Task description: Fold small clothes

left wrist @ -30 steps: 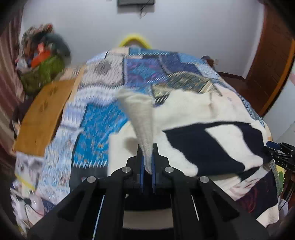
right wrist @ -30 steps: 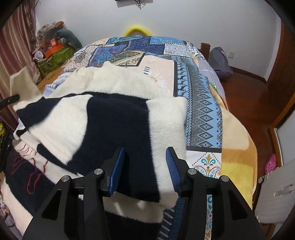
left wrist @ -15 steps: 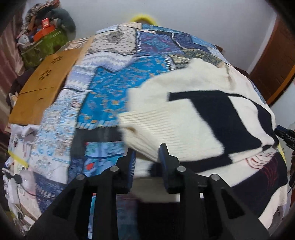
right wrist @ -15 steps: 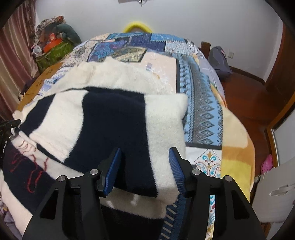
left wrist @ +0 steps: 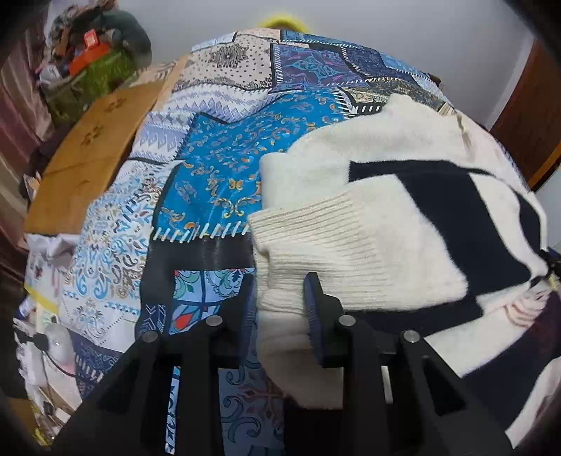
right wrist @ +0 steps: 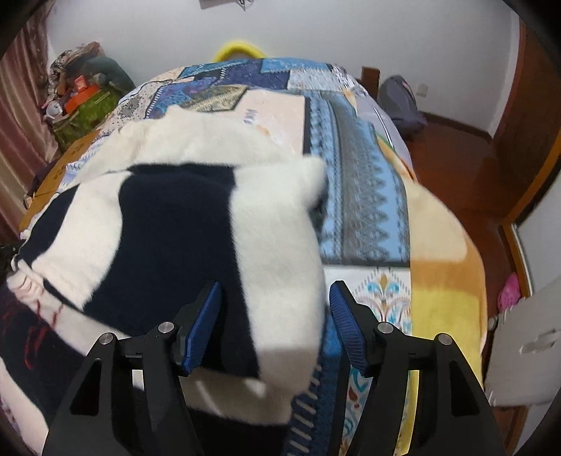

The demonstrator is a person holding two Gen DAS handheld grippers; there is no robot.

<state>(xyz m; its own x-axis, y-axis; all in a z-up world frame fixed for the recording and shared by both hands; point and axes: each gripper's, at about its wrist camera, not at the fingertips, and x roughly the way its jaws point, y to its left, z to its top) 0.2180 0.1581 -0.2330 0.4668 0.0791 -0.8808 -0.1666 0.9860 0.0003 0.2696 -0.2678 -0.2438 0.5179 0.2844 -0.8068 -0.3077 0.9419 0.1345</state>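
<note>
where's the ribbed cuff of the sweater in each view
Left wrist: the ribbed cuff lies centre, just above the left tongs, over the cream and navy sweater.
Right wrist: not in view.
Shared landmark: the yellow hoop beyond the bed's far end.

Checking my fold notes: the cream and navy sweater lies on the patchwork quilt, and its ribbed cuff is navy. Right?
Not quite: the ribbed cuff is cream, not navy, as the left wrist view shows. The cream and navy sweater does lie on the patchwork quilt.
</note>
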